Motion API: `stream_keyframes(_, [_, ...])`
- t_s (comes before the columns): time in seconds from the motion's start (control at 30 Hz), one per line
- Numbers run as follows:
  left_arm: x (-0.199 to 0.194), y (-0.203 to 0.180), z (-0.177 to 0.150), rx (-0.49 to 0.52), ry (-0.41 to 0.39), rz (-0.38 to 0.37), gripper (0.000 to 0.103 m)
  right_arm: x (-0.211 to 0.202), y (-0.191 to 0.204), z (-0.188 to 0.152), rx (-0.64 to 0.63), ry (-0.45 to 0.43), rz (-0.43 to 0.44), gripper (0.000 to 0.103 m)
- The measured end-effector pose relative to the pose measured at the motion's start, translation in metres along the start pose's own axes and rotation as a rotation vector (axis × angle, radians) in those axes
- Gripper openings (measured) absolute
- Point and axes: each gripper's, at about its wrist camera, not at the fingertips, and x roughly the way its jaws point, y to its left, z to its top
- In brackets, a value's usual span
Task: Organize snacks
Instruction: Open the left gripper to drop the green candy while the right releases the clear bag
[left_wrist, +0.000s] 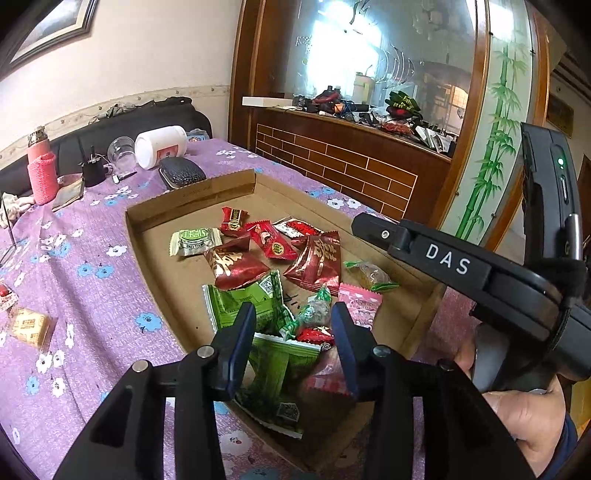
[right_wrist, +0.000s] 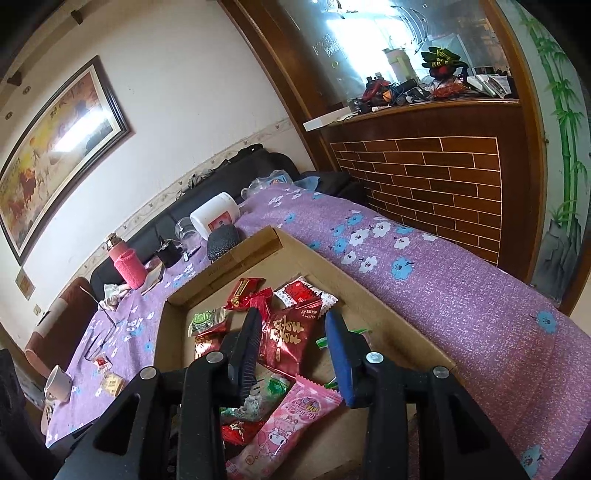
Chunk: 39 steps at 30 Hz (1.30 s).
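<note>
A shallow cardboard box (left_wrist: 192, 192) on the purple tablecloth holds several wrapped snacks: red packets (left_wrist: 236, 264), green packets (left_wrist: 255, 299), a pink packet (left_wrist: 360, 302). My left gripper (left_wrist: 293, 328) is open and empty, hovering over the green packets at the box's near end. My right gripper (right_wrist: 291, 328) is open and empty above a dark red packet (right_wrist: 284, 339); a pink packet (right_wrist: 284, 424) lies below it. The right gripper's body also shows in the left wrist view (left_wrist: 443, 258). A yellow snack (left_wrist: 29, 326) and a red one (left_wrist: 3, 293) lie on the cloth outside the box.
At the table's far end stand a pink bottle (left_wrist: 40, 173), a white jar on its side (left_wrist: 160, 146), a clear cup (left_wrist: 122, 151) and a black pouch (left_wrist: 181, 173). A white mug (right_wrist: 59, 382) sits at the left edge. A wooden counter (left_wrist: 351, 155) is to the right.
</note>
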Motion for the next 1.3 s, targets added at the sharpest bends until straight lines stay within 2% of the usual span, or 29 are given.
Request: stream_keyframes(1.3, [-0.0041,0.0035,0.0016,-0.018,-0.031,0.031,0.045,-0.0027,-0.0002,0.0010,-0.007,-0.014,-0.017,0.044])
